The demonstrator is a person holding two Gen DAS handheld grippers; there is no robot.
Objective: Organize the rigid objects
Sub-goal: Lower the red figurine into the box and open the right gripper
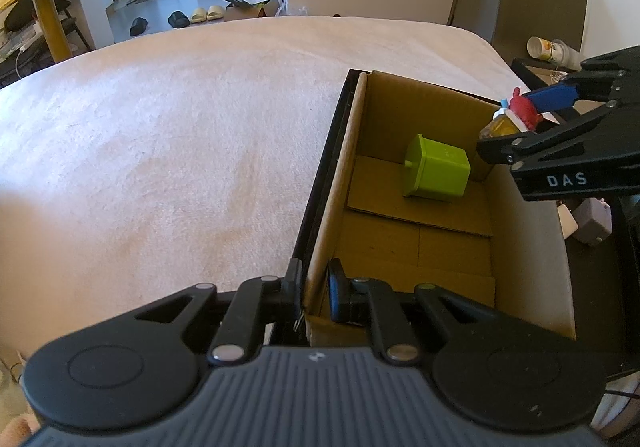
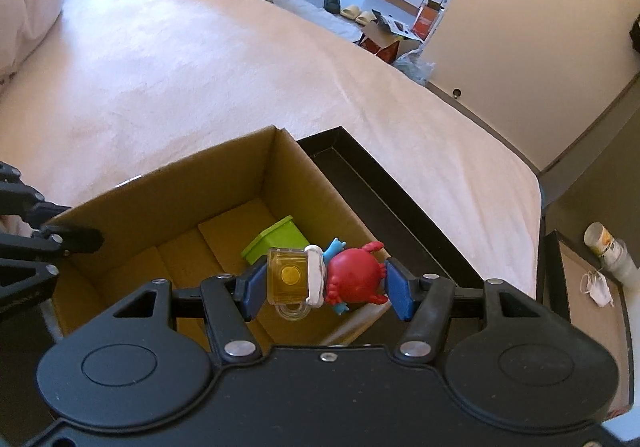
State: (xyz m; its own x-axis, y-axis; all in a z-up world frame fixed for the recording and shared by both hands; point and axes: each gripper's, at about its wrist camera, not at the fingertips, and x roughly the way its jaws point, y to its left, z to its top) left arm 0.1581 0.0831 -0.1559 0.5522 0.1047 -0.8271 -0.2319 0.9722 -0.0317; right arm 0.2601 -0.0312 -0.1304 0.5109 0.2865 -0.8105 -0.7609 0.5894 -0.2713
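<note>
You're mid-drop: your left gripper [image 1: 314, 295] pinches the cardboard box [image 1: 352, 151] wall steady, your right gripper [image 2: 324, 287] clamps the red crab toy [image 2: 352, 279] above the green container [image 2: 280, 237] inside, so next just spread those jaws.

Both wrist cameras look steeply down, close over the cardboard box [image 1: 420, 231], from opposite sides; green container [image 2: 276, 239] at twelve o'clock.
</note>
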